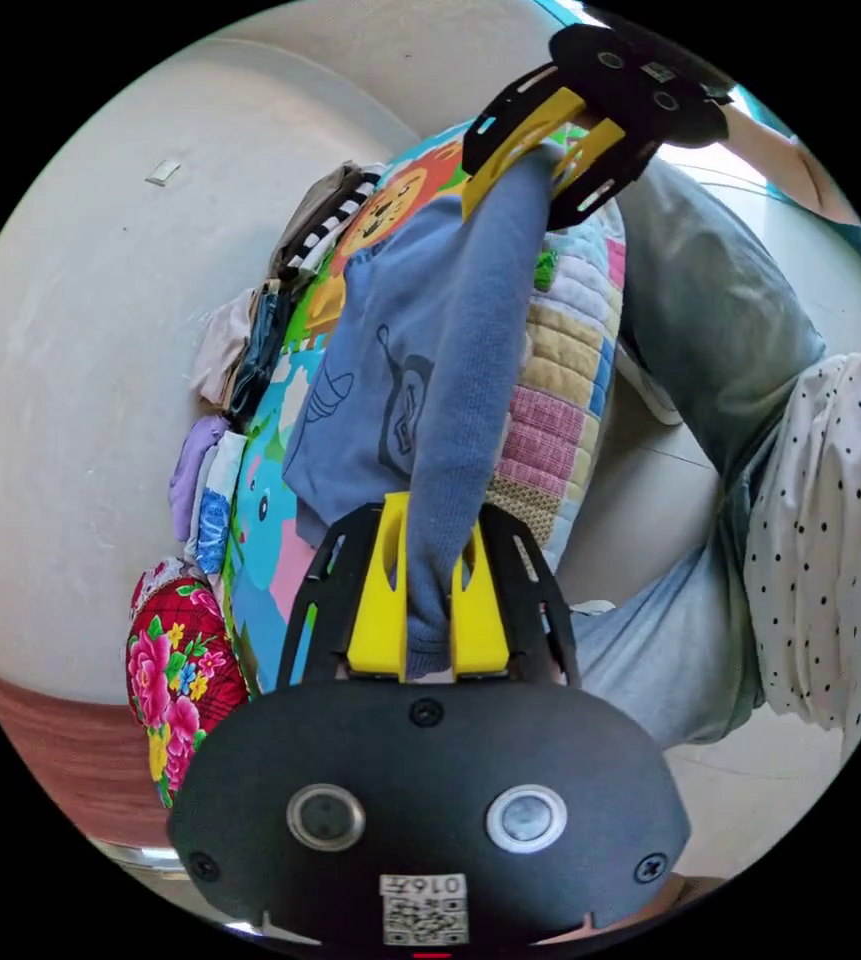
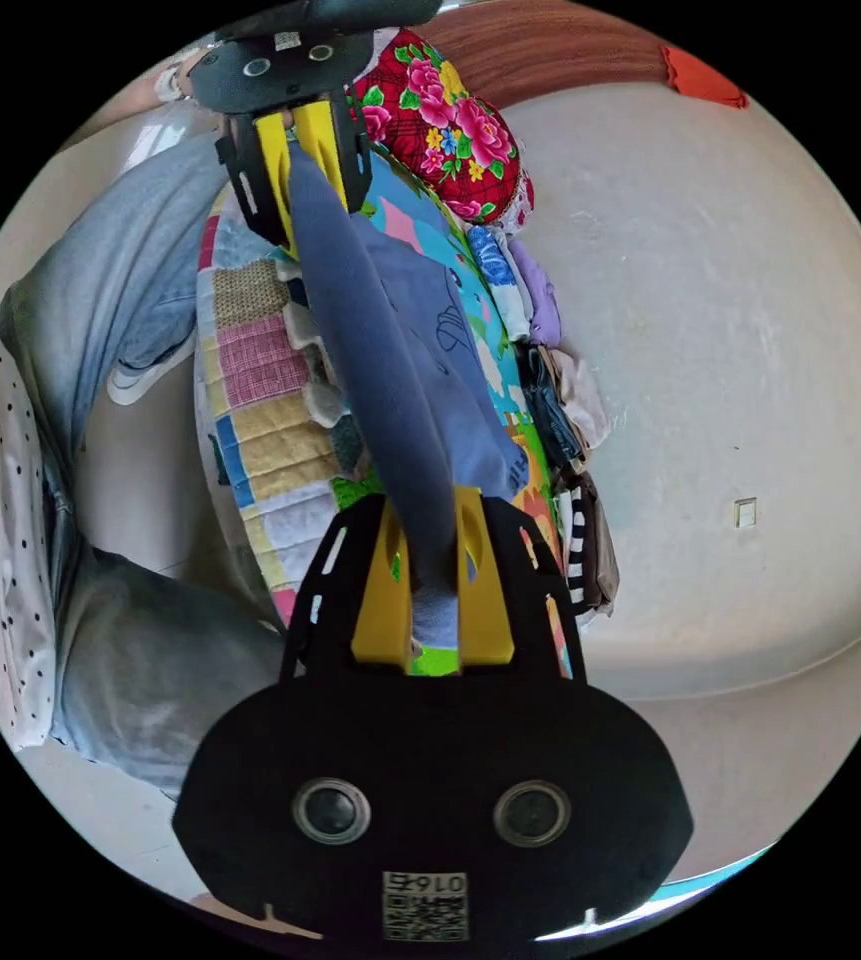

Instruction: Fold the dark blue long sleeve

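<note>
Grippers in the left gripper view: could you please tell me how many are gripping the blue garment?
2. The left gripper at the bottom is shut on the dark blue long sleeve; the right gripper at the top is shut on the same garment's other end.

Far edge of the colourful mat: blocked by a row of piled clothes against the white wall, ending at a floral cushion. Near edge: the person's legs stand just beside the patchwork border. Open passage: the mat surface either side of the blue long sleeve.
</note>
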The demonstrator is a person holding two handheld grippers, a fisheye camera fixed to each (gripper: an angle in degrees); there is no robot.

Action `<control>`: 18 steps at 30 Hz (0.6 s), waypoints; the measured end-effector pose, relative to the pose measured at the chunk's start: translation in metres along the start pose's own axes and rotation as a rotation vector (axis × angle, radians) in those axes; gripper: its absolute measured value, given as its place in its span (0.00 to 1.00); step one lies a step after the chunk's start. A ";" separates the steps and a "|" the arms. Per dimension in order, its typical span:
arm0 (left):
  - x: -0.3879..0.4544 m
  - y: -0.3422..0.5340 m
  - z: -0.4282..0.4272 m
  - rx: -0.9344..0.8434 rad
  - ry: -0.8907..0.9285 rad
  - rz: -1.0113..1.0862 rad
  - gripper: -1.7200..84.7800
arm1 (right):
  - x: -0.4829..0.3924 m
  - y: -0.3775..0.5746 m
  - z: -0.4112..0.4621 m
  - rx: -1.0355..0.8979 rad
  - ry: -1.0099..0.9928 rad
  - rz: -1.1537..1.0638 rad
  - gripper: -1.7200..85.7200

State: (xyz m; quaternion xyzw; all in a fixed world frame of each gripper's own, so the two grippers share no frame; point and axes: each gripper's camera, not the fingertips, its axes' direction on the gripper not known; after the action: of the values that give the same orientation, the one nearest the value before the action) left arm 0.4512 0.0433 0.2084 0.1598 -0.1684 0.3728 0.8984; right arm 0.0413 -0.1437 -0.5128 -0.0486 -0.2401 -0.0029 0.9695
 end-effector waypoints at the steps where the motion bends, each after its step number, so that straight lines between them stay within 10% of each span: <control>1: -0.004 -0.007 -0.005 0.010 0.038 0.046 0.09 | 0.006 0.000 -0.009 -0.012 -0.031 -0.052 0.10; 10: -0.074 -0.078 -0.059 0.077 0.361 0.194 0.08 | 0.134 -0.003 -0.086 -0.073 -0.368 -0.070 0.10; 18: -0.170 -0.174 -0.097 0.061 0.295 0.342 0.08 | 0.275 -0.014 -0.116 -0.107 -0.340 -0.041 0.09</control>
State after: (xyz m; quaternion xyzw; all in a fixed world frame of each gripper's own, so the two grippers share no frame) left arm 0.4812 -0.1380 0.0216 0.0995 -0.0484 0.5440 0.8317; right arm 0.3379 -0.1635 -0.4856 -0.0952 -0.4009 -0.0269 0.9107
